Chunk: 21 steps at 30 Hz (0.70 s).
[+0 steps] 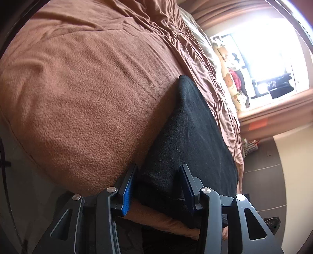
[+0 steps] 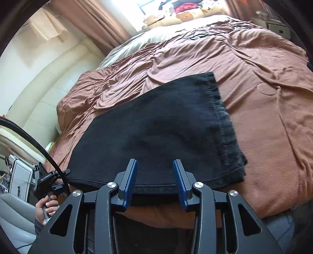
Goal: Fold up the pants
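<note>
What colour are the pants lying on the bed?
Black. The pants show best in the right wrist view, folded flat on the brown blanket.

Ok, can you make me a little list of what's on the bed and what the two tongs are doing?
bed cover: brown fleece blanket, wrinkled further back
clothing: black folded pants lying flat on the blanket near the bed's front edge
left tongs: open, nothing pinched, pants edge in front of them
right tongs: open, nothing pinched, above the pants' near edge
person: a hand gripping the left tongs' handle
far end: cream pillow with cartoon bears by the bright window
</note>
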Each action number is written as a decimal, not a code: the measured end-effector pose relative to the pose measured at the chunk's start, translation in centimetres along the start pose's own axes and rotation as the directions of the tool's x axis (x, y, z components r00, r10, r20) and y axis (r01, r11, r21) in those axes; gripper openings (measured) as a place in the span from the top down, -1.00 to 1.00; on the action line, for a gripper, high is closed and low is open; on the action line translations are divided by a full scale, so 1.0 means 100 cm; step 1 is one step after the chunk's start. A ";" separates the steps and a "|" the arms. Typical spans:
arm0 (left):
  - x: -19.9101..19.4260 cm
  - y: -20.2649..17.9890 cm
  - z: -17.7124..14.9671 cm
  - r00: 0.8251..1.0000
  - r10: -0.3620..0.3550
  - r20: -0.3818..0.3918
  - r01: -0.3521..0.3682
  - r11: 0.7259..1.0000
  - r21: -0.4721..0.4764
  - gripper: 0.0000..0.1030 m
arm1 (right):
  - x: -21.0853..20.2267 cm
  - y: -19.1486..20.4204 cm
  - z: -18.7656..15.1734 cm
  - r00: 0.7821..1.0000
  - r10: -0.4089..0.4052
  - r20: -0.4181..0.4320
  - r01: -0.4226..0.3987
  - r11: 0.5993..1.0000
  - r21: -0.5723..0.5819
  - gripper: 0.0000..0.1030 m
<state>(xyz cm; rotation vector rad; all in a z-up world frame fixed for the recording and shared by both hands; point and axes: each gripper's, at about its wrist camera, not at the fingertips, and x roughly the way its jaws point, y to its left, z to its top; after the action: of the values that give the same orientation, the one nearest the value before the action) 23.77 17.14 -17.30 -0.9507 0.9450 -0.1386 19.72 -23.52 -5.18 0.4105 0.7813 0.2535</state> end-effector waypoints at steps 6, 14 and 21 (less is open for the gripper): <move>-0.003 0.009 -0.007 0.998 -0.051 0.035 0.053 0.997 -0.061 0.11 | 0.048 0.040 0.005 0.999 -0.003 -0.054 -0.001 0.997 -0.071 0.31; 0.005 0.006 0.000 0.997 -0.063 0.044 0.066 0.996 -0.066 0.11 | 0.105 0.083 0.013 0.992 -0.043 -0.121 0.025 0.989 -0.148 0.41; 0.006 0.007 0.000 0.996 -0.072 0.051 0.076 0.994 -0.081 0.46 | 0.140 0.102 0.017 0.984 -0.108 -0.142 0.081 0.979 -0.185 0.61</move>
<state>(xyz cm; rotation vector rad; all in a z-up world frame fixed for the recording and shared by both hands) 23.92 17.22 -18.18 -1.0614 0.8772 -0.1392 29.87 -9.67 -8.29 0.1855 0.9164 0.2653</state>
